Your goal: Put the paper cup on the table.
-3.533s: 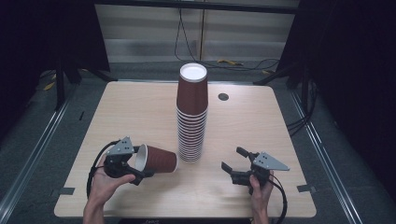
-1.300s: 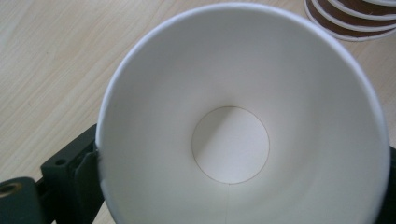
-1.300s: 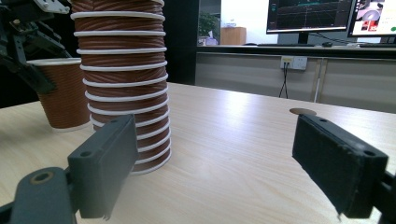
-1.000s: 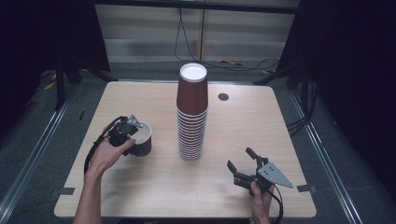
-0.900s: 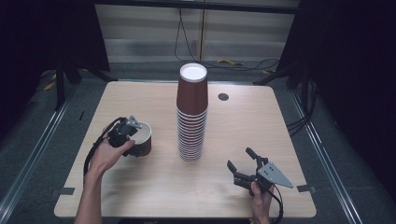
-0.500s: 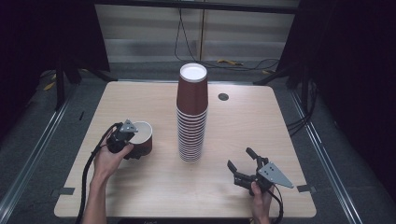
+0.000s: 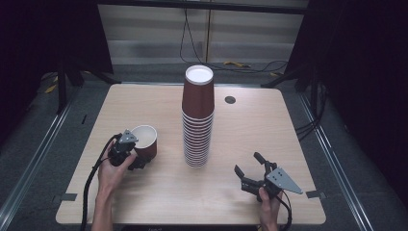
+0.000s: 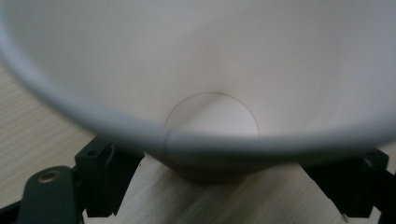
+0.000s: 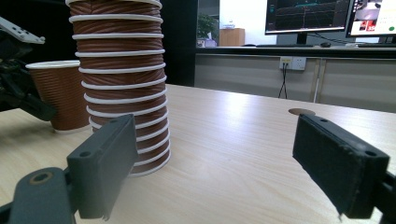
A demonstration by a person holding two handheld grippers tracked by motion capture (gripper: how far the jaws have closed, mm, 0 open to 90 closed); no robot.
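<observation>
Since the earlier frame I'm bringing the left gripper [image 7: 135, 153] down and back, jaws just closing, now pinching the single cup [image 7: 144, 140] upright near the desk's [image 7: 288, 130] left edge. Right gripper [image 7: 251, 169] is idling, spread. Squeezing risks crumpling or tipping it.
</observation>
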